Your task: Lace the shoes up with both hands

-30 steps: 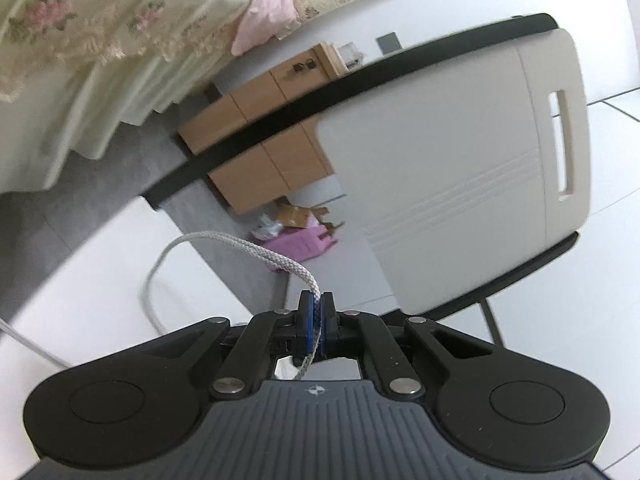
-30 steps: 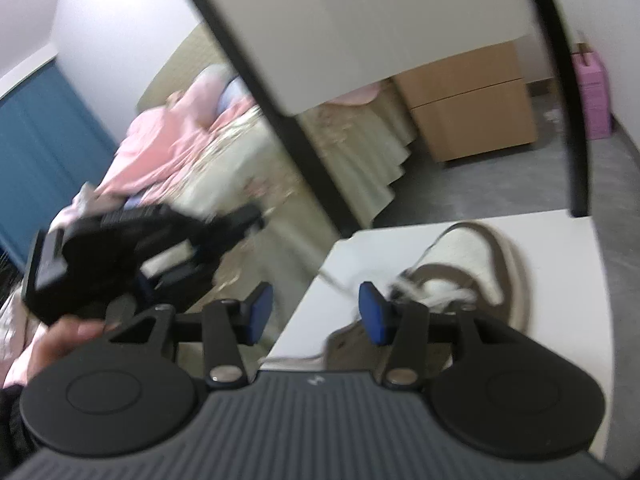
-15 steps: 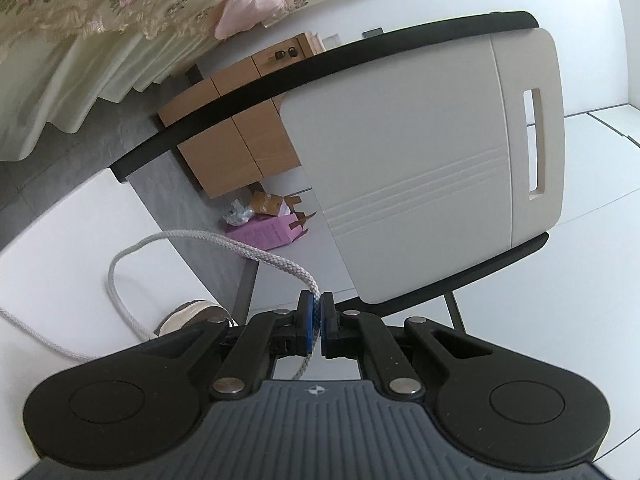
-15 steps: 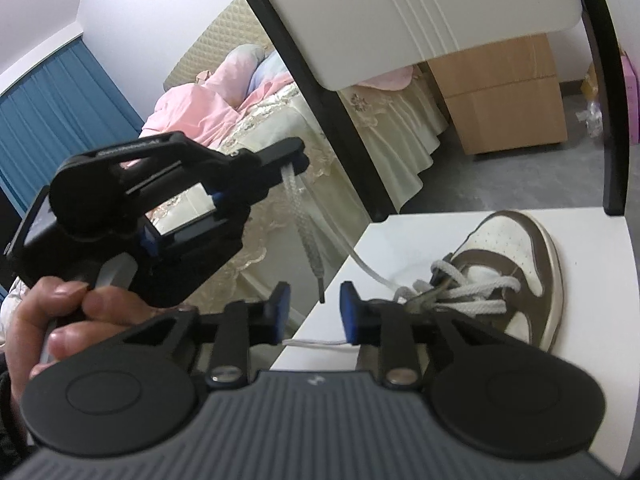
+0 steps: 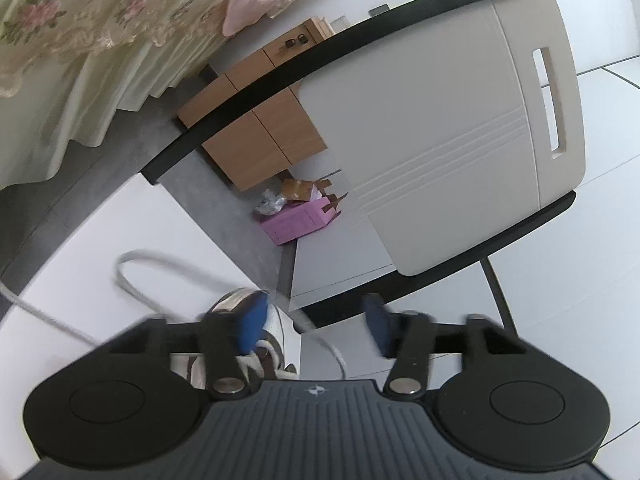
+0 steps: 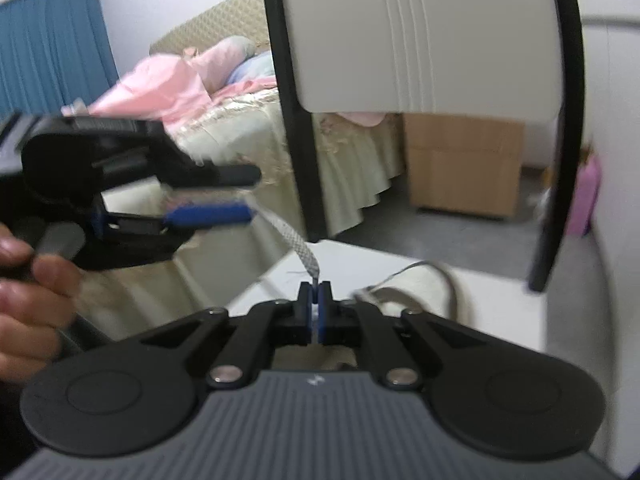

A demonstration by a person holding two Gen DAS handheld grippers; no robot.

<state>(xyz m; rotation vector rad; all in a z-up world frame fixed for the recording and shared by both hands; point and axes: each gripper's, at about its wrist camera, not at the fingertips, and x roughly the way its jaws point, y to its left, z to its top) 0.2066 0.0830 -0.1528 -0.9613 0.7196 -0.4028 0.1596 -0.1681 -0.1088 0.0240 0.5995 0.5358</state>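
The right gripper [image 6: 315, 300] is clamped on the end of the white shoelace [image 6: 298, 245], its blue pads having just been closing onto it. The lace runs up and to the left from there towards the left gripper [image 6: 224, 196], whose jaws have just been opening and now stand apart with nothing pressed between them. A hand [image 6: 28, 292] holds that gripper at the left edge. The shoe [image 6: 424, 286], white with brown trim, sits on the white counter [image 6: 500, 312] just beyond the right gripper. In the left wrist view a loop of lace lies on the counter left of the shoe [image 5: 236, 300]. A white chair [image 5: 440, 120] stands at the counter's far side.
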